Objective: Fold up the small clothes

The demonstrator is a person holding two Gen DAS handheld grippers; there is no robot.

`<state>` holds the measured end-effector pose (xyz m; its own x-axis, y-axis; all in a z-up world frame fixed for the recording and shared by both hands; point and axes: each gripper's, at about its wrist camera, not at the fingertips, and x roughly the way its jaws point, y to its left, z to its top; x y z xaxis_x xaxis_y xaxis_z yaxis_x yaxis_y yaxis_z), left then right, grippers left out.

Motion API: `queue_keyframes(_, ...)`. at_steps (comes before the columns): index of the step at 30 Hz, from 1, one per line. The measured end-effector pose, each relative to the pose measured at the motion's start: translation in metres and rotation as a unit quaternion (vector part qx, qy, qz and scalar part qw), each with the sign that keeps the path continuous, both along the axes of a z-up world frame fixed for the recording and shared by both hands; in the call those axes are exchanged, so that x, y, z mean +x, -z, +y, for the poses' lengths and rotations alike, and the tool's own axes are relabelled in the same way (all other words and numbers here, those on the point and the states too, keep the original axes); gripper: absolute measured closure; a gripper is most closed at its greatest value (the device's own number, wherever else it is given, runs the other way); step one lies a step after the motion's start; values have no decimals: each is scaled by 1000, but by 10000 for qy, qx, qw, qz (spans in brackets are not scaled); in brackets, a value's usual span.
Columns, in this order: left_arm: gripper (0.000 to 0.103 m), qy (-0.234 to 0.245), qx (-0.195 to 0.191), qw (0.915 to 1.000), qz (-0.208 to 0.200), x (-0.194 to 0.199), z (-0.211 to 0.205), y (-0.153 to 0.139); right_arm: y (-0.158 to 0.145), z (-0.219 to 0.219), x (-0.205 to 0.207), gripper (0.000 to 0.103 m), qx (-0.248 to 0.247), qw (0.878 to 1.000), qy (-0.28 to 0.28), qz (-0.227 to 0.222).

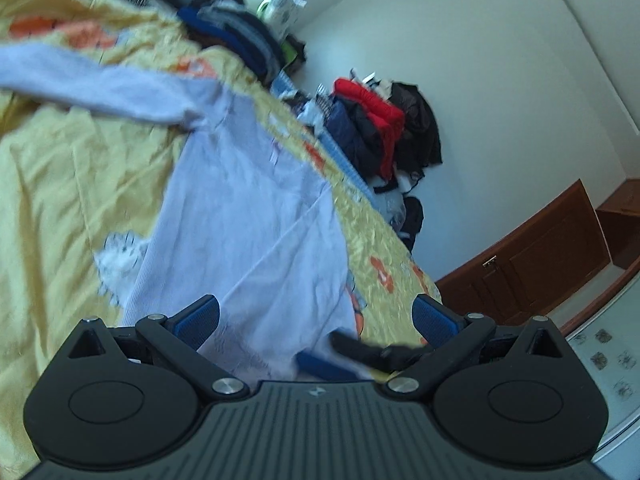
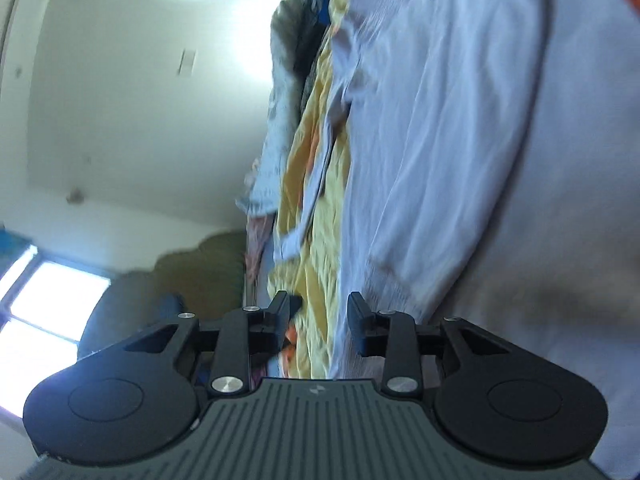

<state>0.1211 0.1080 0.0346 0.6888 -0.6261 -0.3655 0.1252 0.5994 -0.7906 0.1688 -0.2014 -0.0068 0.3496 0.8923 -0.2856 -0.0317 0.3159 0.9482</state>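
Jaws of my left gripper gape wide and my right gripper stands part-open, both empty over the limp pale-lilac cotton garment spread on the yellow printed bedsheet; probably light, best pinched at its hem.

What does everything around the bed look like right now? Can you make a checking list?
Surface: yellow printed bedsheet, wrinkled.
Job's things: pale lavender shirt spread on it, one sleeve lying out to the side.
Clutter: clothes pile, red and dark items, by the wall.
Grippers: left gripper open wide over the shirt's hem; right gripper open, holding nothing.
Cables: nothing seen.
Surroundings: white wall, wooden cabinet, window.
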Motion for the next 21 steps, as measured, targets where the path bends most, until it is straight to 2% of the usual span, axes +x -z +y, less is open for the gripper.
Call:
queue_keyframes(3,0,11,-190,9984,538,11,6,16,1,-12,5,68,-213,9993,148,273)
queue_keyframes(7,0,318,56,9949,957,22,3,21,11,-9,0,68,-362,9986,39,386)
queue_keyframes(9,4,440,426,9920,1107,28,-2,21,14,-11,-4,68,-357,9986,68,373)
queue_keyframes(11,30,496,1074,9856,1210,32,-11,17,16,-15,-7,66,-277,9987,173,386)
queue_keyframes(13,41,603,1551,9785,1219,34,-19,16,15,-25,-9,63,-210,9986,316,364)
queue_keyframes(17,41,763,2052,9702,1034,31,-31,11,7,-36,-7,57,-184,9984,481,226)
queue_keyframes(18,44,761,2127,9691,988,30,-33,10,6,-38,-7,57,-200,9983,506,199)
queue_keyframes(20,93,845,2319,9641,979,31,-39,11,3,-41,-6,57,-219,9981,551,154)
queue_keyframes(21,96,866,2412,9609,1048,33,-41,14,2,-42,-7,57,-218,9981,566,138)
